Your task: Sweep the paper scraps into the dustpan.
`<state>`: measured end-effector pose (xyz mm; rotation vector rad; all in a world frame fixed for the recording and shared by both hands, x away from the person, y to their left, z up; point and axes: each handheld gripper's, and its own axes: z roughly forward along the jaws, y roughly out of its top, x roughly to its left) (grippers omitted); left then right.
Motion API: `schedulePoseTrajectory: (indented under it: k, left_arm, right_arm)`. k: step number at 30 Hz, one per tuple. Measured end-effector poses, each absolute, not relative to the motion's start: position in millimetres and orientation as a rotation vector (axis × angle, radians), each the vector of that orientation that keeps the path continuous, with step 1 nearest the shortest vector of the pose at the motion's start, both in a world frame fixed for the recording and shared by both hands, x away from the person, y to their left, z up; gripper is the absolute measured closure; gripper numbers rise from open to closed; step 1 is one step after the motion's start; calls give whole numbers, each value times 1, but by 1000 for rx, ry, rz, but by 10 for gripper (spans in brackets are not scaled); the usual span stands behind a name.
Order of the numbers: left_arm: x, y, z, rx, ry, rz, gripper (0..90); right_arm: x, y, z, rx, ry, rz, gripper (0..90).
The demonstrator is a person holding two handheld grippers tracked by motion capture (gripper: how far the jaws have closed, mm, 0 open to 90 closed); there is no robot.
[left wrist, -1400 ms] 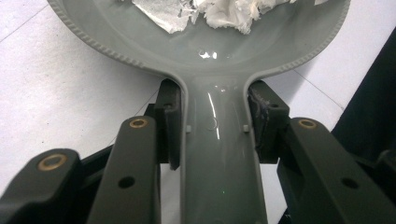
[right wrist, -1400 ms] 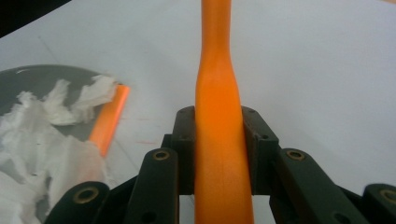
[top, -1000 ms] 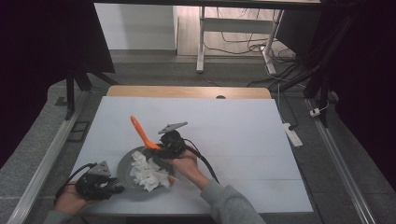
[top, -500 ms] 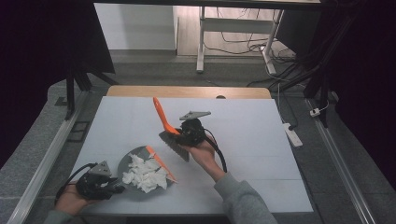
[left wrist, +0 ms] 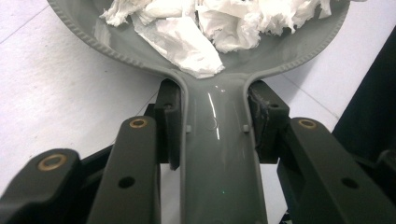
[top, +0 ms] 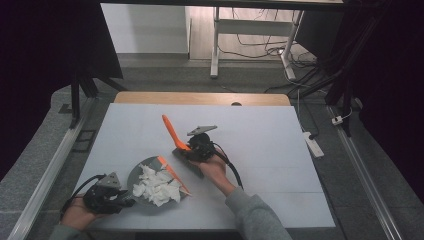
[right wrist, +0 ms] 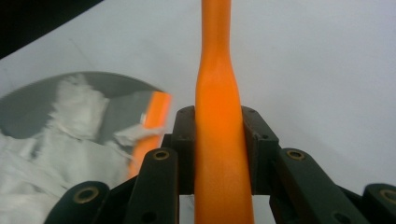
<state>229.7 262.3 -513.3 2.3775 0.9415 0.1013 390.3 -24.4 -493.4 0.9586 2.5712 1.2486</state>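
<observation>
Tissue scraps (top: pixel 156 186) are hiding the grey dustpan (top: pixel 137 172) floor near the table's (top: pixel 260 125) front-left edge; left gripper (top: pixel 125 201) is clamping its handle. Right gripper (top: pixel 186 152) is gripping the orange brush (top: pixel 172 131), with open tabletop beyond.

No legible text or labels

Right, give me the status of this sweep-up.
Done: the torn paper lies heaped in the grey dustpan, whose handle the left gripper clamps. In hand: the right gripper holds the orange-handled brush off to the side. Left: probably emptying the pan.
</observation>
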Motion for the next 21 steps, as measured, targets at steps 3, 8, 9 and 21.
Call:
schedulePoseTrajectory:
  k: [3, 8, 9, 21]
  left_arm:
    - [230, 261, -513, 2377, 940, 101, 619]
    - [230, 262, -514, 2375, 941, 98, 619]
    - [230, 262, -514, 2375, 941, 98, 619]
    - [231, 263, -516, 2362, 944, 88, 619]
  right_arm:
    - [381, -10, -495, 937, 2610, 1262, 703]
    - [364, 10, -493, 902, 2676, 1356, 703]
    - [361, 12, -491, 905, 2692, 1387, 703]
    - [372, -20, -465, 925, 2553, 1432, 703]
